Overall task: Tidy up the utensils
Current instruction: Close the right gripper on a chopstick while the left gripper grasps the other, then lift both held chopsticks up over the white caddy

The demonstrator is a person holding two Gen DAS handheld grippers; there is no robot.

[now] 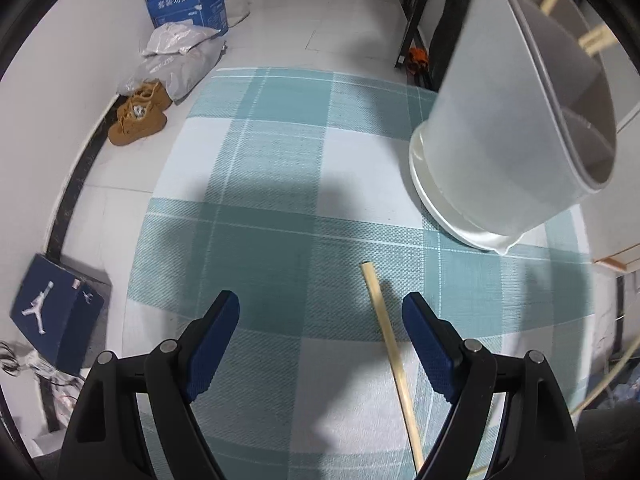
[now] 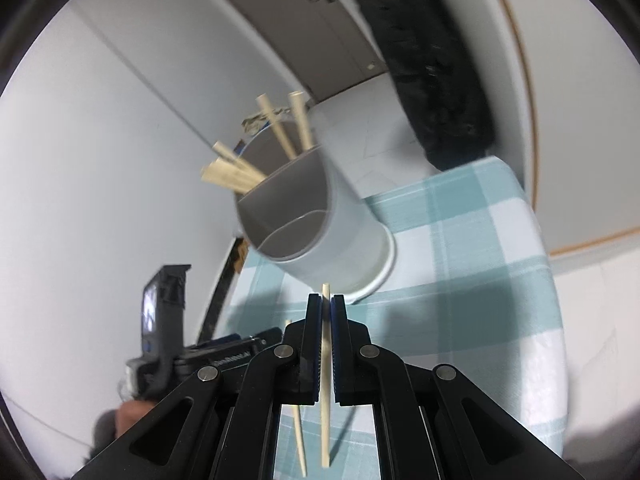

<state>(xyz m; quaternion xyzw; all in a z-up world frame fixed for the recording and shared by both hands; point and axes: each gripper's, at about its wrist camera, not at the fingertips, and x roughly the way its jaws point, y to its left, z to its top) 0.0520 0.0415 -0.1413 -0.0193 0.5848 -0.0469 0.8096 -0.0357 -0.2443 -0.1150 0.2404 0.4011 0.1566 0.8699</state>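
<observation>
A white divided utensil holder [image 1: 516,120] stands on the checked teal tablecloth [image 1: 280,184], far right of my left gripper. Several wooden chopsticks [image 2: 240,172] stick out of its far compartments in the right wrist view, where the holder [image 2: 332,224] is just ahead. My left gripper [image 1: 320,316] is open and empty above the cloth; one chopstick [image 1: 392,364] lies on the cloth between its fingers, nearer the right one. My right gripper [image 2: 326,304] is shut on a chopstick [image 2: 326,380], its tip poking out toward the holder. Another chopstick [image 2: 299,440] lies on the cloth below.
On the floor to the left are brown shoes [image 1: 138,114], plastic bags [image 1: 176,60], a blue carton [image 1: 188,4] and a blue shoe box [image 1: 56,312]. The left gripper's body [image 2: 168,320] shows in the right wrist view. A dark coat [image 2: 432,64] hangs behind the table.
</observation>
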